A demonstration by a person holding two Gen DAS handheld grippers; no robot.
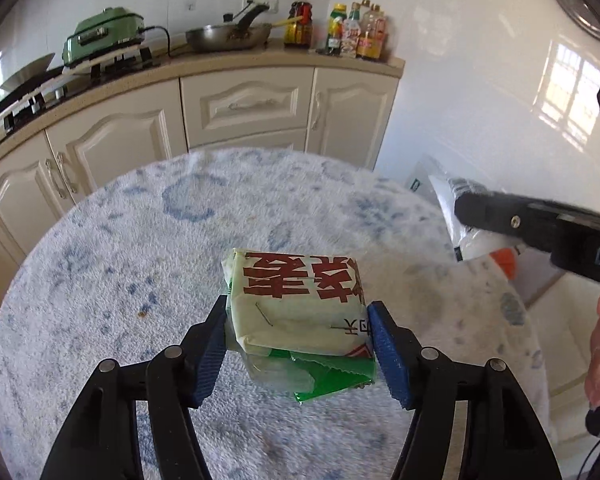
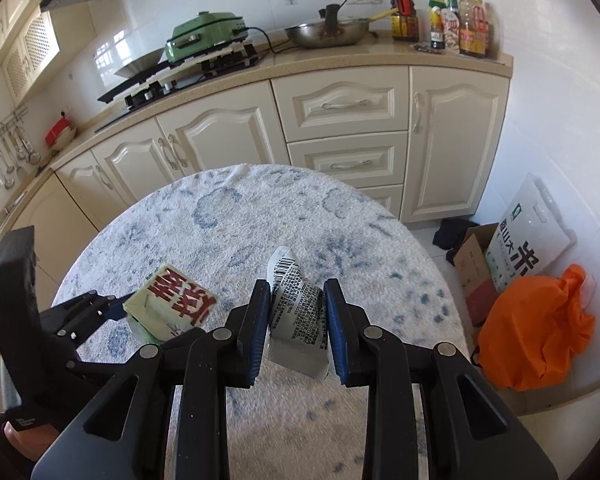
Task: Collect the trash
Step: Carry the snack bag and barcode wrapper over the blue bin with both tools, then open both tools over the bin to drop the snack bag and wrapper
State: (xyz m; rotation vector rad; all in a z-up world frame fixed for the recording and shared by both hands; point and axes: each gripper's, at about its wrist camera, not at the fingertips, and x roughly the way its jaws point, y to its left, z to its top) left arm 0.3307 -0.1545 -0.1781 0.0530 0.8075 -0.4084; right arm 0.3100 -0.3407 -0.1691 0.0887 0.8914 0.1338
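Observation:
My left gripper [image 1: 298, 334] is shut on a pale green food packet [image 1: 300, 300] with big red characters, with green wrapper scraps under it, held just above the round table's blue-and-white cloth [image 1: 140, 240]. The packet also shows in the right wrist view [image 2: 172, 304], with the left gripper's fingers [image 2: 112, 312] on it. My right gripper [image 2: 298, 330] is shut on a crumpled white wrapper [image 2: 296, 312] with a barcode and small black print. The right gripper's body [image 1: 540, 232] reaches in from the right in the left wrist view, with the white wrapper [image 1: 460, 220] in it.
Cream kitchen cabinets [image 2: 340, 112] stand behind the table, with a wok [image 2: 328, 32], a green cooker [image 2: 204, 36] and sauce bottles [image 2: 456, 24] on the counter. On the floor at right lie an orange bag [image 2: 540, 328], a cardboard box [image 2: 476, 272] and a rice sack [image 2: 528, 232].

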